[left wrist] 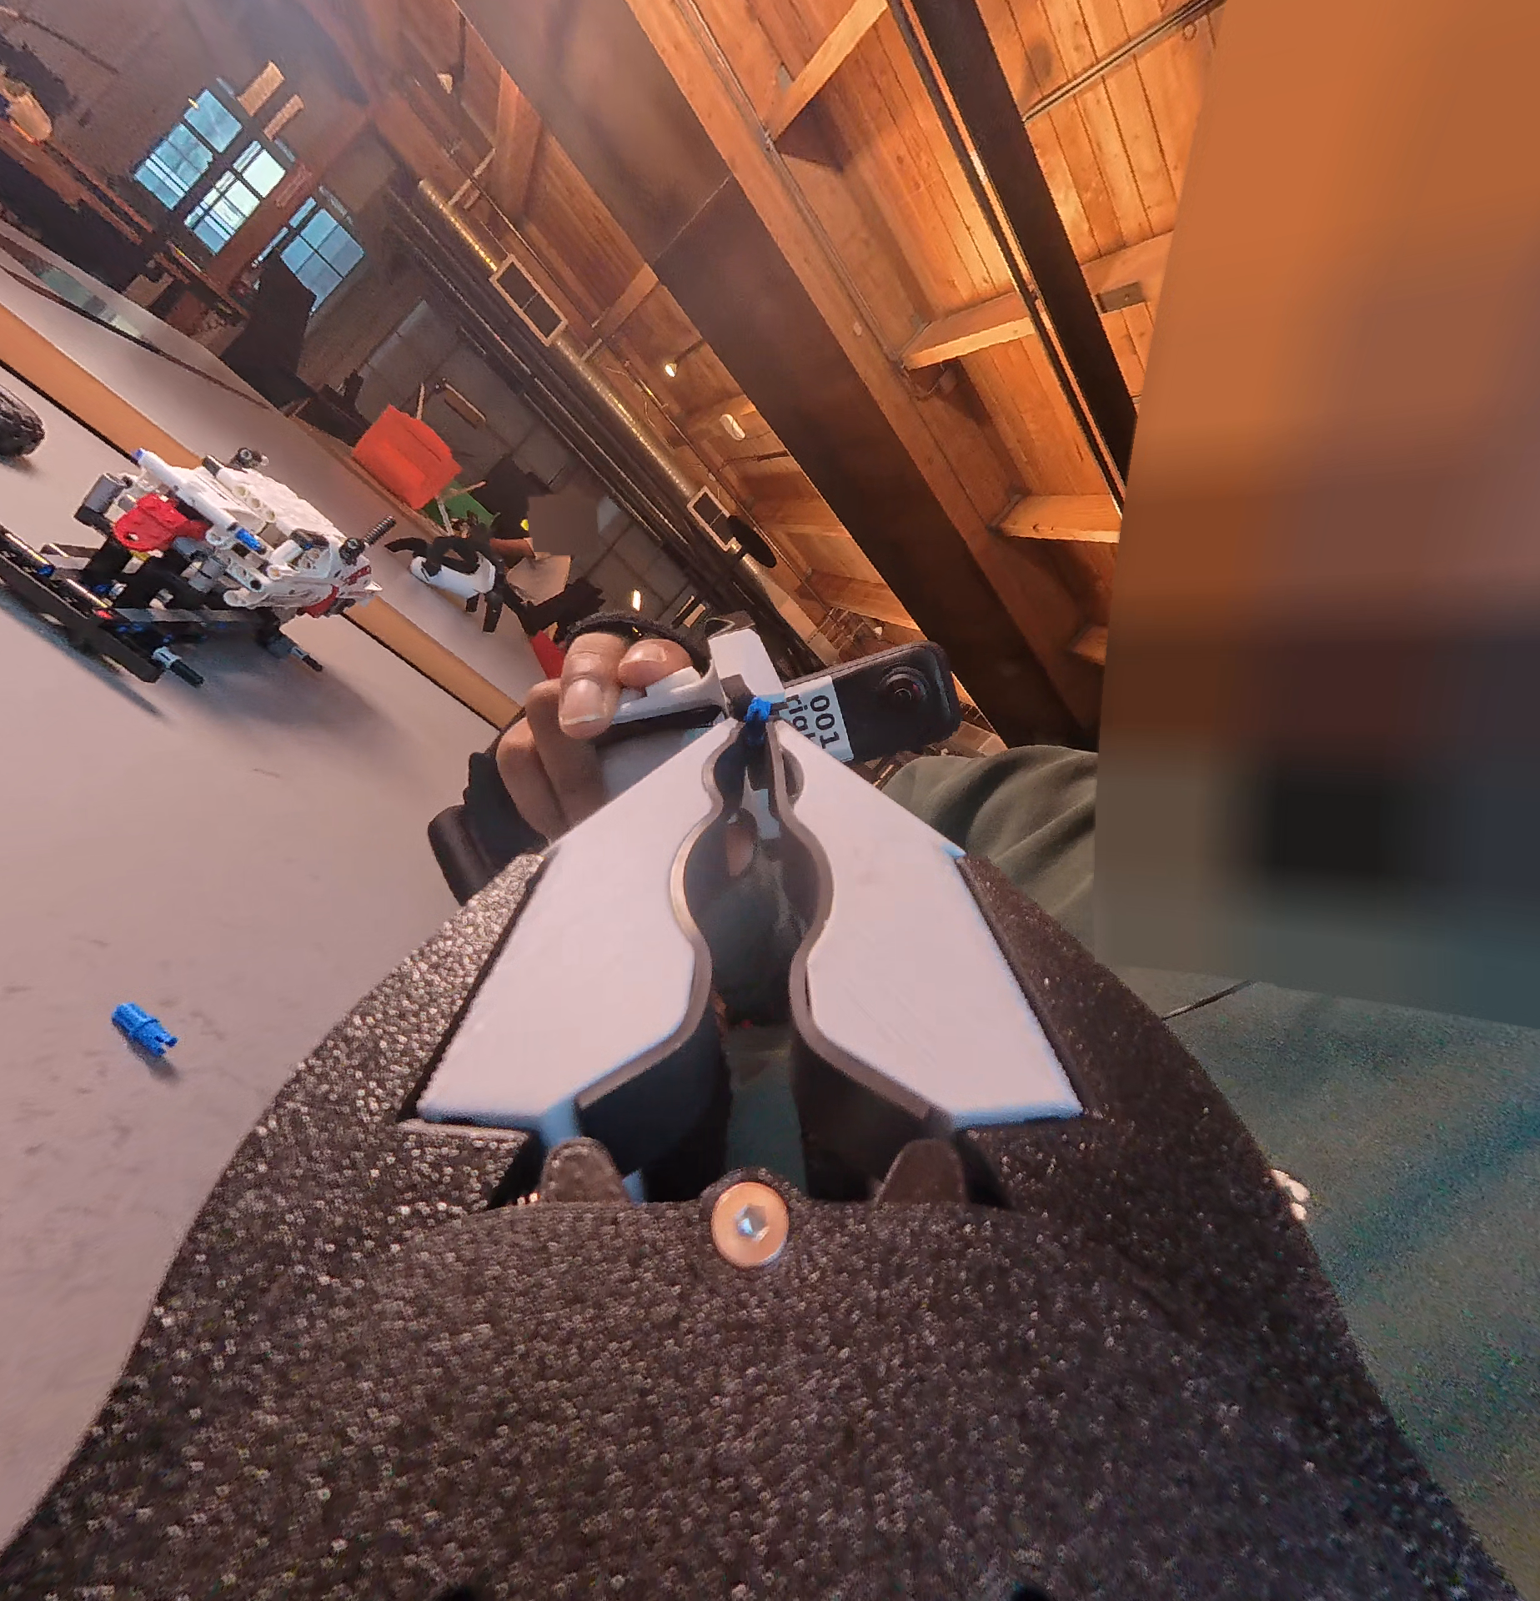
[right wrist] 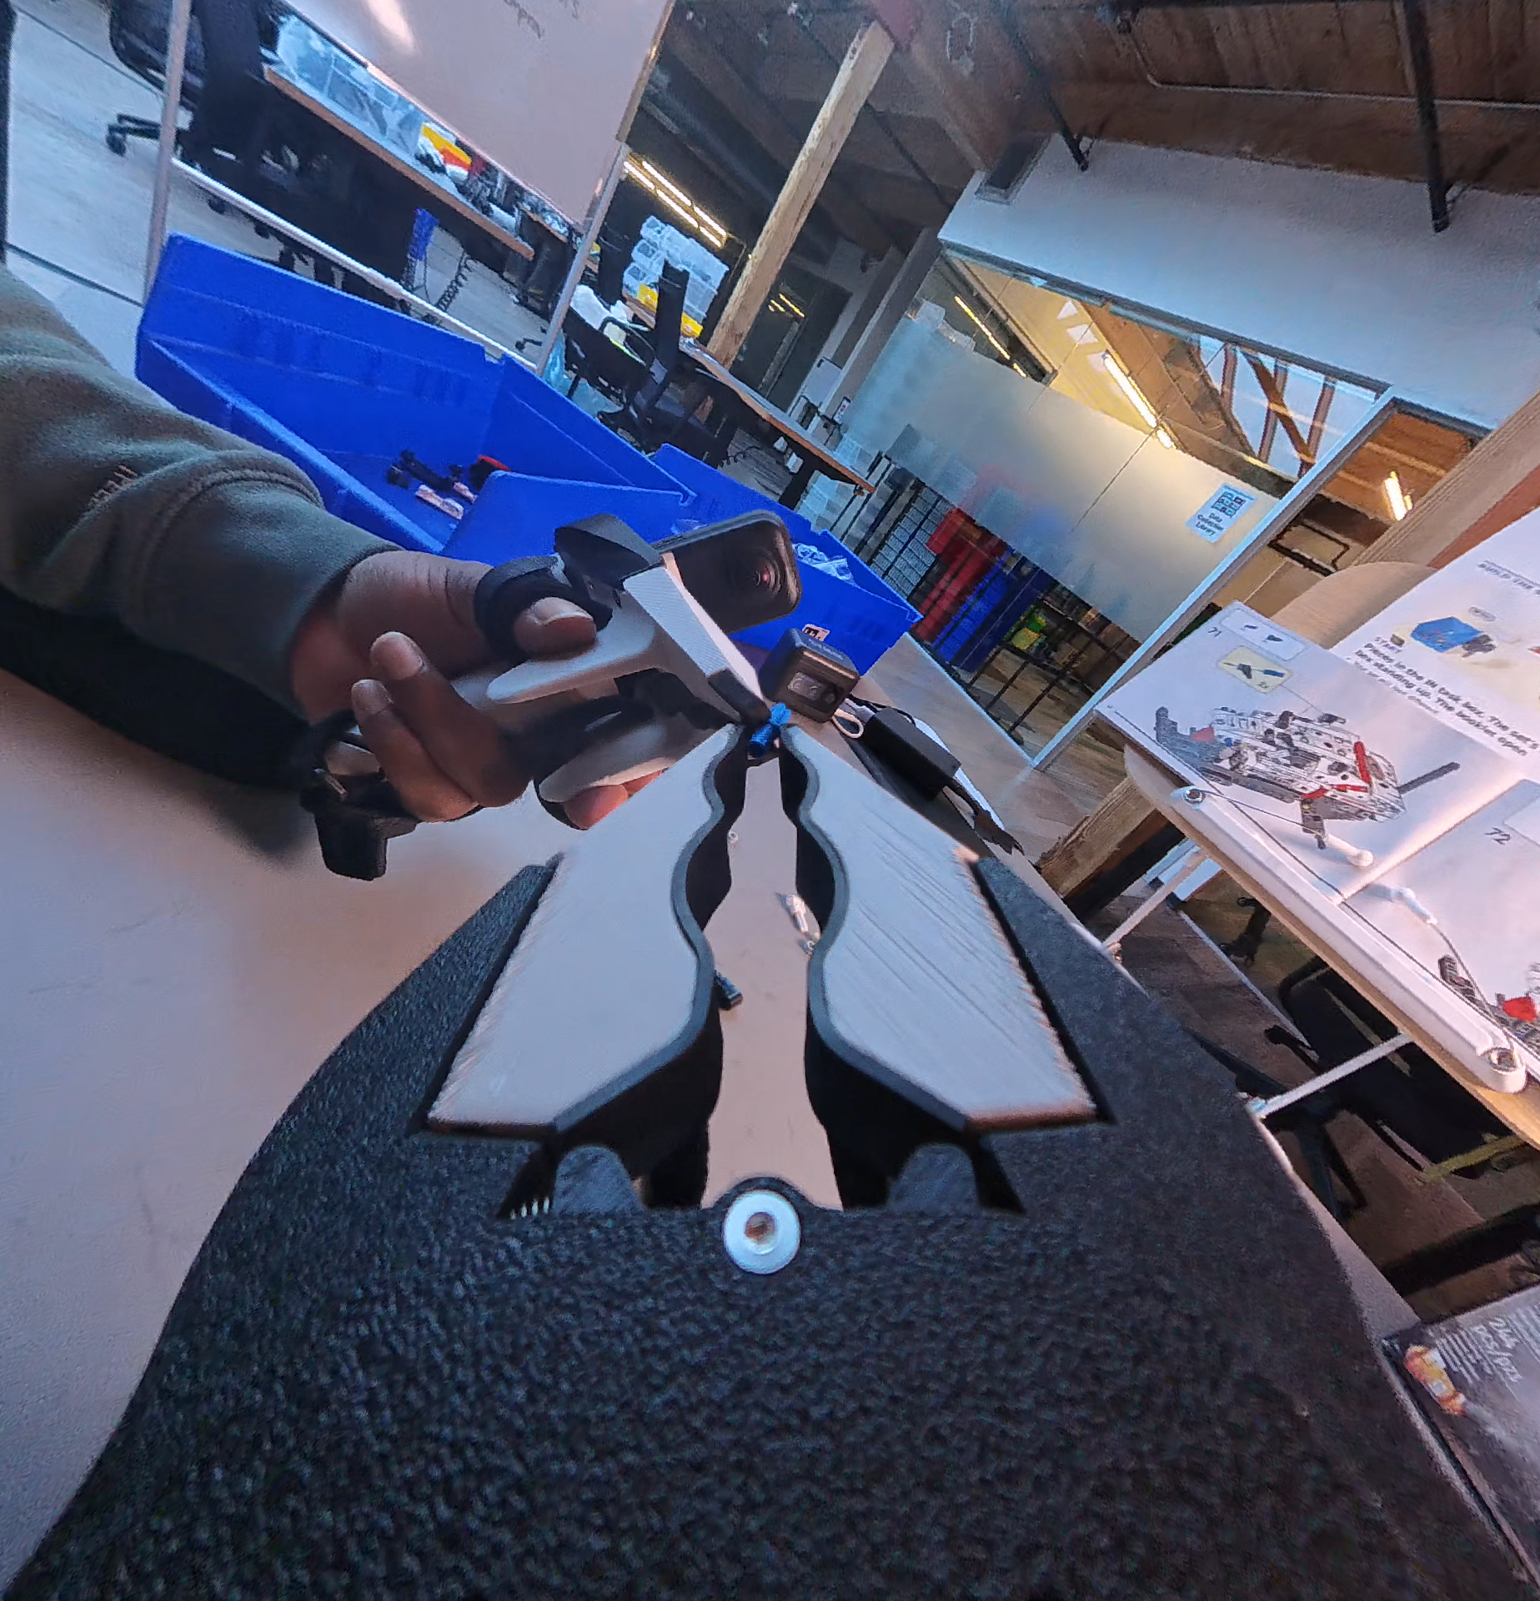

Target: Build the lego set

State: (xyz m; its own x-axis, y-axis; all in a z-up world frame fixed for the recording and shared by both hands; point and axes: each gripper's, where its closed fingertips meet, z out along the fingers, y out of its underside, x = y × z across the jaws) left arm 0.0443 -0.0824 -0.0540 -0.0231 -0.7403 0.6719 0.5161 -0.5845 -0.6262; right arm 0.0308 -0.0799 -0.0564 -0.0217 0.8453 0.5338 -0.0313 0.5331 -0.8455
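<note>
A tiny, rigid, slippery blue pin [left wrist: 756, 712] is being pinched by the left gripper [left wrist: 753, 736] and the right gripper [right wrist: 762, 732] at twelve o'clock; its ends are best gripped.

Both grippers raised off the table [right wrist: 99, 910], tips meeting over it. Left gripper [left wrist: 756, 723] fingers nearly closed, pinching a small blue pin [left wrist: 756, 712]; right gripper [right wrist: 762, 732] likewise closed on that pin from the opposite side. Hand [right wrist: 420, 684] wrapped around each handle, index on the trigger.
</note>
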